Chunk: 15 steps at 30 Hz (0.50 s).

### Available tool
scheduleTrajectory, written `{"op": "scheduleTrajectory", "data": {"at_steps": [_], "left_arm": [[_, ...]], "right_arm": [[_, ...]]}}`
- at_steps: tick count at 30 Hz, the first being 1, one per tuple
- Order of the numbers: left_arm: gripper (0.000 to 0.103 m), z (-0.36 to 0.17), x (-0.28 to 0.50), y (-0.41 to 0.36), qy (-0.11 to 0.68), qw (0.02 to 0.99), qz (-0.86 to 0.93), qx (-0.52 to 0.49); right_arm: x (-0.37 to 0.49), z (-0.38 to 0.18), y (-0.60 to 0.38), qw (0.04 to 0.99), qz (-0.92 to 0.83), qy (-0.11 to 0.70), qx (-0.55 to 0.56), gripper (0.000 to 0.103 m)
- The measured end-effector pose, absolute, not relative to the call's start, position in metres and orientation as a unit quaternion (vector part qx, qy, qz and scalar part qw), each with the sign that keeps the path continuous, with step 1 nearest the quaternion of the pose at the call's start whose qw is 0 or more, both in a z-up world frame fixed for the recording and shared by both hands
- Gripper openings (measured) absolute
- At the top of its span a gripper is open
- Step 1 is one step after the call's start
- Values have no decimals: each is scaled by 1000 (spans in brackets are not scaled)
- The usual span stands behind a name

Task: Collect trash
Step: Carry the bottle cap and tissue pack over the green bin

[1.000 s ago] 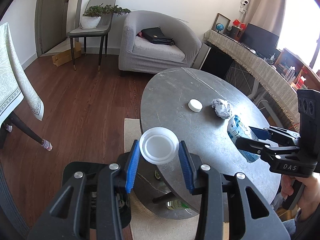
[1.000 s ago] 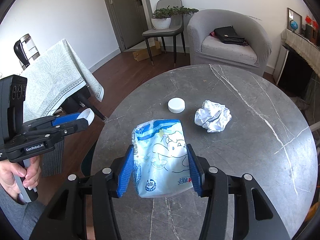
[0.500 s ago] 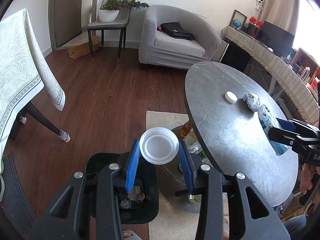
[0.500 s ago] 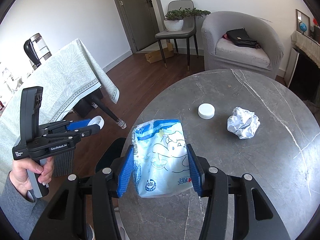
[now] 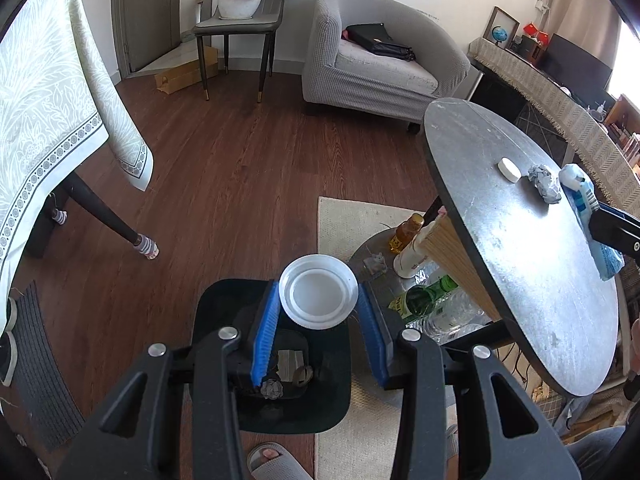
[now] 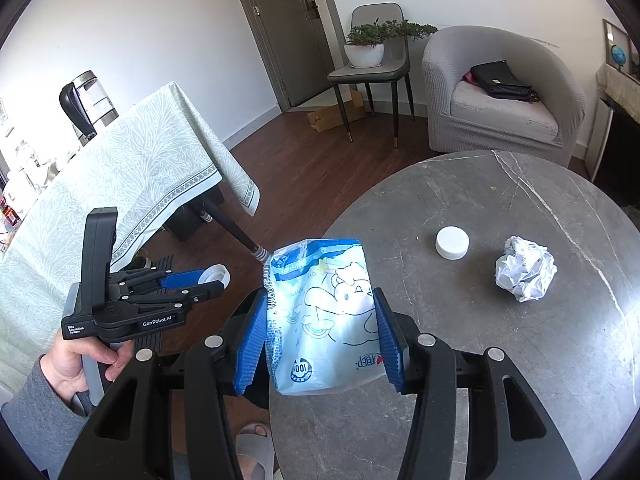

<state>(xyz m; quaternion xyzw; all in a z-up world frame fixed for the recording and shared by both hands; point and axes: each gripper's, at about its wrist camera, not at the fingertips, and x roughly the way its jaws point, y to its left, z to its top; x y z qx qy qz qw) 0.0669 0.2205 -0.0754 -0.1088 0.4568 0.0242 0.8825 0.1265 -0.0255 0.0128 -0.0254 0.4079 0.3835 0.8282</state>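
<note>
The round grey tabletop is seen at the right, and beside it on the floor the black bin is seen open, with scraps lying inside. The blue-and-white wrapper is pinched between the pads of the right tool, held above the tabletop's near edge. The white lid is gripped by the left tool directly over the bin. A crumpled paper ball is left lying on the tabletop, and just beside it, a little apart, a small white cap is seen
</note>
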Motion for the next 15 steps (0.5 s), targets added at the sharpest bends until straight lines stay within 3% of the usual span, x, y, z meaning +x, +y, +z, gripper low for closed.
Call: {"op": "scheduleTrajectory", "data": {"at_steps": [15], "left_arm": [[42,-122,60,261,499,854,51,-139]], "right_arm": [[121,8,36,808,425,408,-24,51]]}}
